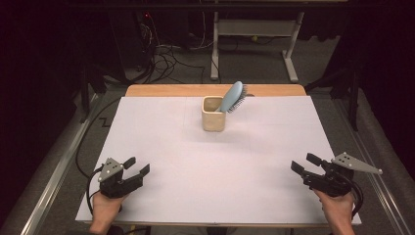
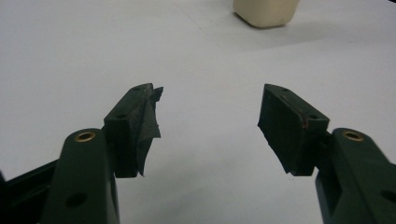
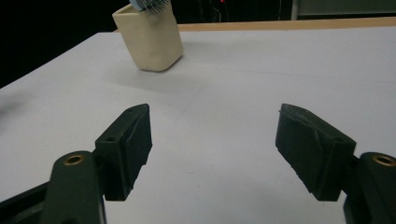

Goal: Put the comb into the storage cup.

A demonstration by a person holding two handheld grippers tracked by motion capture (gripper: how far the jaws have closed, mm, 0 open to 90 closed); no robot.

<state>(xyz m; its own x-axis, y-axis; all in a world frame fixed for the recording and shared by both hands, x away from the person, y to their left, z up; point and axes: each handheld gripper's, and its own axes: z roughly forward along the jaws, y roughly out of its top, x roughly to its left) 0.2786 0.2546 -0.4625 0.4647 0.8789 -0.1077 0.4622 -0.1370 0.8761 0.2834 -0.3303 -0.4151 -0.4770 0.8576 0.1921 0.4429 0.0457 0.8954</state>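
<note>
a cream square cup (image 1: 214, 120) stands upright toward the far middle of the white table (image 1: 161, 147), and a light blue hairbrush (image 1: 232, 97) leans in it, handle down, its head and bristles tilted up and to the right above the rim. the left hand-held gripper (image 1: 136, 166) sits near the front left corner of the table, gripped by the person's left hand (image 1: 105, 208), its jaws apart with nothing between them; in the left gripper view the bare table shows between the black pads (image 2: 144, 126) and the cup's base lies far ahead. the right hand-held gripper (image 1: 306, 163) sits near the front right corner in the right hand (image 1: 337, 208), jaws likewise spread and empty. both hand-held grippers point roughly inward toward the cup and are well apart from it and from each other.
</note>
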